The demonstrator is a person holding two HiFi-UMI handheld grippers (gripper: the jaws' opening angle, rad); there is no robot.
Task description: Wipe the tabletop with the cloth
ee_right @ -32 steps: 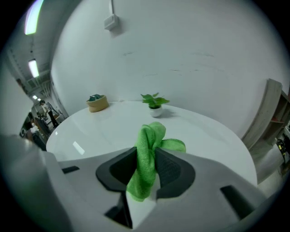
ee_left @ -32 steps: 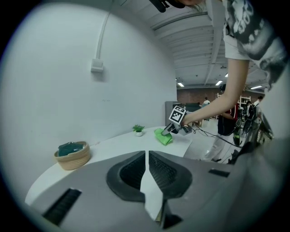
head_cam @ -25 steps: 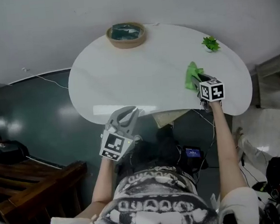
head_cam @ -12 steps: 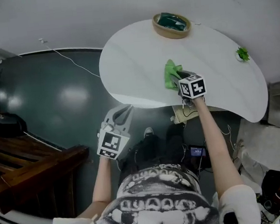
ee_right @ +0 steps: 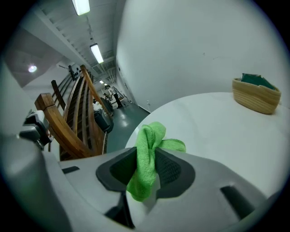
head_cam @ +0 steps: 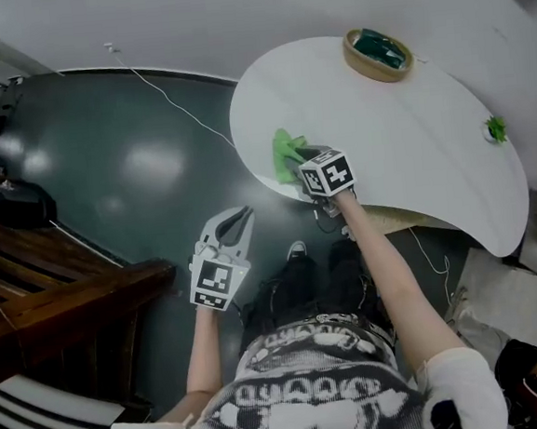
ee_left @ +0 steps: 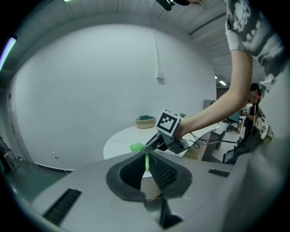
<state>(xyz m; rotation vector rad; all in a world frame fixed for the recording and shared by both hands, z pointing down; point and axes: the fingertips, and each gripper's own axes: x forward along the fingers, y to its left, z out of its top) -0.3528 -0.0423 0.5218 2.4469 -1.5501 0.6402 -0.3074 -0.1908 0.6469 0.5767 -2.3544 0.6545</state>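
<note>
— Where is the green cloth (ee_right: 151,138)?

— The right tongs (ee_right: 147,156) are closed on it. The cloth is pinched between the two ribbed pads. One bunch stands up past the tips, and one end hangs down behind them, toward the camera.

— And where is that on the worktop?

— In the head view it is at the left rim of the white rounded worktop (head_cam: 411,140), near the middle of the frame, just beside the edge where the dark floor (head_cam: 143,164) begins. Whether the cloth presses on the surface, I cannot tell.

— What about the left tongs (head_cam: 242,217)?

— They are off the worktop, over the floor, to the lower left of the cloth and well apart from it. Their pads come together at the tips with only a thin slit, and nothing is between them.

— What else stands on the worktop?

— A woven basket (head_cam: 379,53) with something dark green inside, at the far rim, in the upper right of the head view. A small green plant (head_cam: 495,127) stands near the right rim. Both are well apart from the cloth.

— And around the worktop?

— A white cable (head_cam: 170,105) lies on the floor at the upper left, and brown wooden beams (head_cam: 52,302) fill the left edge.
</note>
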